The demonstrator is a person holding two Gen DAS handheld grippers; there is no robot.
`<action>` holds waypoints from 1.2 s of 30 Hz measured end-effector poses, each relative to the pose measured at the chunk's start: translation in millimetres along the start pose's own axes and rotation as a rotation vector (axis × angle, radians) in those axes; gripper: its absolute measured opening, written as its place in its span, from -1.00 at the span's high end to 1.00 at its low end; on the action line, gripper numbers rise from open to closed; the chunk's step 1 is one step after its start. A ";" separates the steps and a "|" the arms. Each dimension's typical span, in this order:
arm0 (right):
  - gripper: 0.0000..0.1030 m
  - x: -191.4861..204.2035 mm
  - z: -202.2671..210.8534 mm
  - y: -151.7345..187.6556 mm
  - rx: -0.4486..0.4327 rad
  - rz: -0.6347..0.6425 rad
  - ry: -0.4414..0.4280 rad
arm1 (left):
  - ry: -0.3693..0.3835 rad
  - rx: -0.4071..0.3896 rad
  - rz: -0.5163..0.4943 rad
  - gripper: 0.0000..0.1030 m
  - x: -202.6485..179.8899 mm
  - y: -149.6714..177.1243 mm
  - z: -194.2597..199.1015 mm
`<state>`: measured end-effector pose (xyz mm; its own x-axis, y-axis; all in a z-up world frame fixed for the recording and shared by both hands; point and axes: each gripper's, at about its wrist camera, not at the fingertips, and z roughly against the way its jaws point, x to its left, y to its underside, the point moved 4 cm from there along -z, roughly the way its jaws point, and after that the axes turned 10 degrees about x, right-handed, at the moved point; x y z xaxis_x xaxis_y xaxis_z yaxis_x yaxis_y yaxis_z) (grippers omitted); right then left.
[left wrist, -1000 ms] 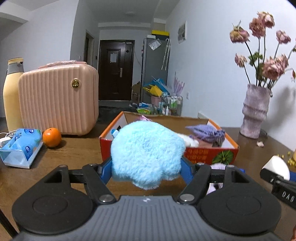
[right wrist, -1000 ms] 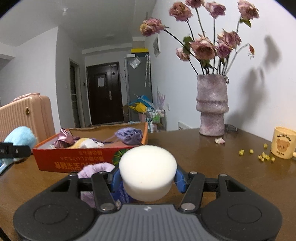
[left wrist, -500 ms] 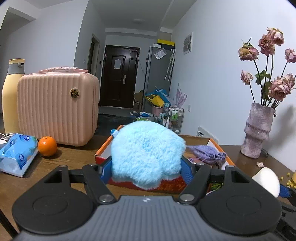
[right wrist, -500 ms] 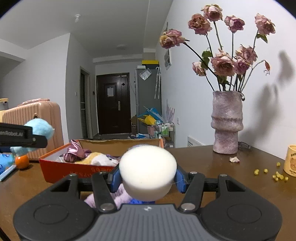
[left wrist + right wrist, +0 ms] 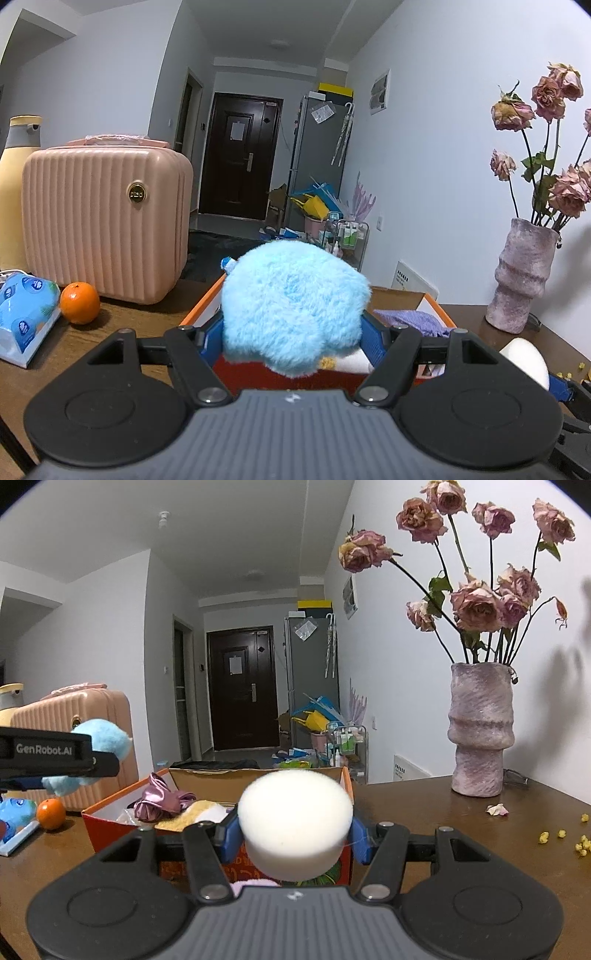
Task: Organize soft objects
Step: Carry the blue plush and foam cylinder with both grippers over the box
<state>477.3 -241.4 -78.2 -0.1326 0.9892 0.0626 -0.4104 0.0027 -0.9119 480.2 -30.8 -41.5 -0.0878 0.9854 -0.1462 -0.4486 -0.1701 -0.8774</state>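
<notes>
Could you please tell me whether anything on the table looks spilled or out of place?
Yes: small yellow bits lie scattered loose on the table, and a fallen petal rests near the vase.

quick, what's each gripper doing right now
left gripper: closed on the fluffy blue plush
right gripper: closed on the round white sponge

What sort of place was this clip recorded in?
Most likely a lived-in flat, at a wooden table off an entrance hallway. A dark front door, a tall fridge and a vase of dried roses all suggest a home.
</notes>
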 end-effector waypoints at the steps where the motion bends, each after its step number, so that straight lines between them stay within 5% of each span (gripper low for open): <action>1: -0.09 -0.5 -1.9 -1.2 0.002 0.000 -0.003 | 0.001 -0.002 0.002 -0.40 0.4 -1.6 -1.8; 36: -0.09 -2.8 -106.0 -52.0 0.057 0.094 -0.094 | -0.030 -0.011 -0.060 -0.41 -26.3 -32.3 -102.2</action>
<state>594.7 -228.8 -73.9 -0.2563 0.9664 0.0181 -0.4424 -0.1006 -0.8911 587.8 -50.0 -56.0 -0.0872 0.9930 -0.0796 -0.4445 -0.1103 -0.8890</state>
